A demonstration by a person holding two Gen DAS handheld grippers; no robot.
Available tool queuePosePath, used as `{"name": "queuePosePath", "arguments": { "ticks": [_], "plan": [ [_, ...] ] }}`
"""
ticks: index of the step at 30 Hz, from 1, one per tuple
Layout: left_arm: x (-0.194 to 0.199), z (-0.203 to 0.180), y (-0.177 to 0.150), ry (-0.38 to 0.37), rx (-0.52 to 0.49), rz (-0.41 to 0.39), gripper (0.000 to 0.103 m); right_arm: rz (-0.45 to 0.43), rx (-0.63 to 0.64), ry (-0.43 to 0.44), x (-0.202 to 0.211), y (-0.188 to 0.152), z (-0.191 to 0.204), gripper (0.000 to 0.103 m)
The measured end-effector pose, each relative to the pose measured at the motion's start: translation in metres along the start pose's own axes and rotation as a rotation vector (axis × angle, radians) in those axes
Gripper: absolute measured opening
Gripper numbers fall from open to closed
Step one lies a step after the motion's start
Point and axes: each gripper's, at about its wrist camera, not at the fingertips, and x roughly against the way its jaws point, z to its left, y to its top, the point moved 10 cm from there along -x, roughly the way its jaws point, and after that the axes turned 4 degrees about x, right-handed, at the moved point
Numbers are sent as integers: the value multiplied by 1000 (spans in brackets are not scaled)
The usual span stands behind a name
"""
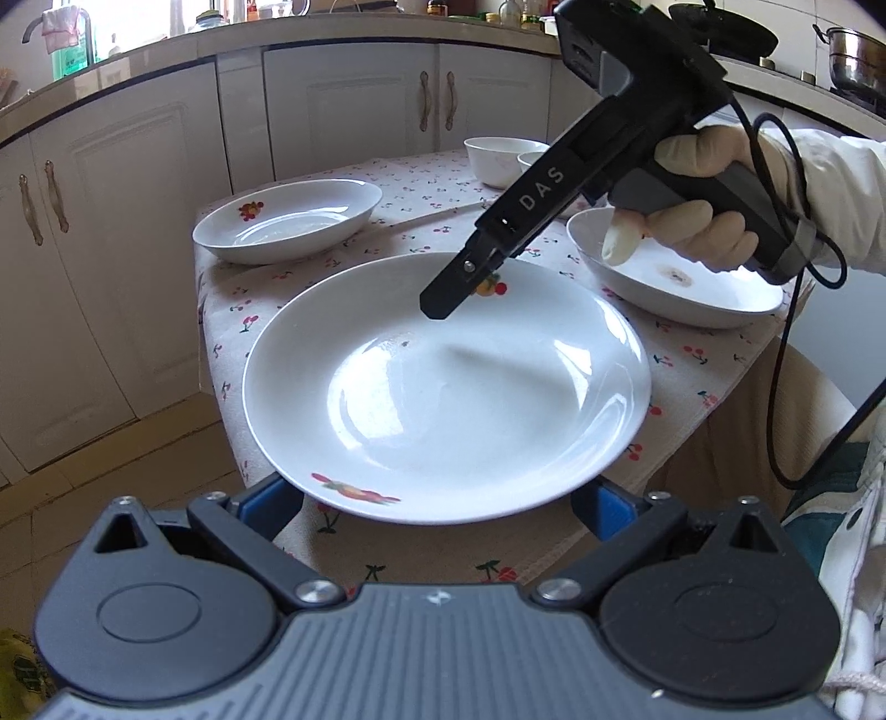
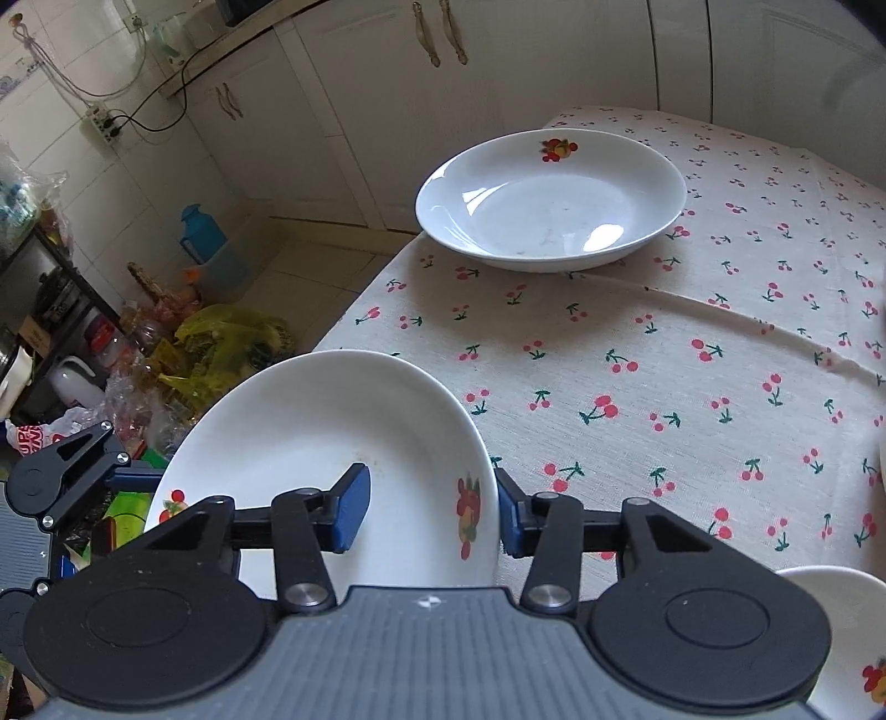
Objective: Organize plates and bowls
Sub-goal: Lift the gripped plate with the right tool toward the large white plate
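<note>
cream kitchen cabinets [image 1: 343, 105] under a cluttered counter [image 1: 166, 44], tiled floor [image 2: 310, 271], and a table with a cherry-print tablecloth [image 2: 692, 354] in soft daylight

- Three white plates: one near [image 1: 443, 387], one far left [image 1: 288, 219], one right [image 1: 681, 282].
- Two small white bowls: [image 1: 498, 158], [image 1: 532, 160].
- Two grippers: left gripper [image 1: 437, 504], right gripper [image 2: 432, 509].

plate [image 1: 443, 399]: glossy glazed ceramic | tablecloth [image 2: 692, 387]: matt woven cloth (coarse)

Home kitchen: cabinets [image 1: 343, 105], stovetop pot [image 1: 855, 58].
</note>
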Motion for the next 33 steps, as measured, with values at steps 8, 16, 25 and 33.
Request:
{"name": "queuePosePath", "arguments": {
  "ticks": [8,16,25,33],
  "plan": [
    [-2,0,2,-6,-4,17,101,4,-4,0,2,-1,0,53],
    [-8,2,16,-12,-21,0,101,-27,-8,-14,11,9,-7,53],
    [-30,5,35,-34,-40,-16,101,-59,-24,-64,15,24,-30,53],
    [-42,6,41,-50,-56,-10,101,-58,-55,-98,10,26,-50,53]
  ]
}}
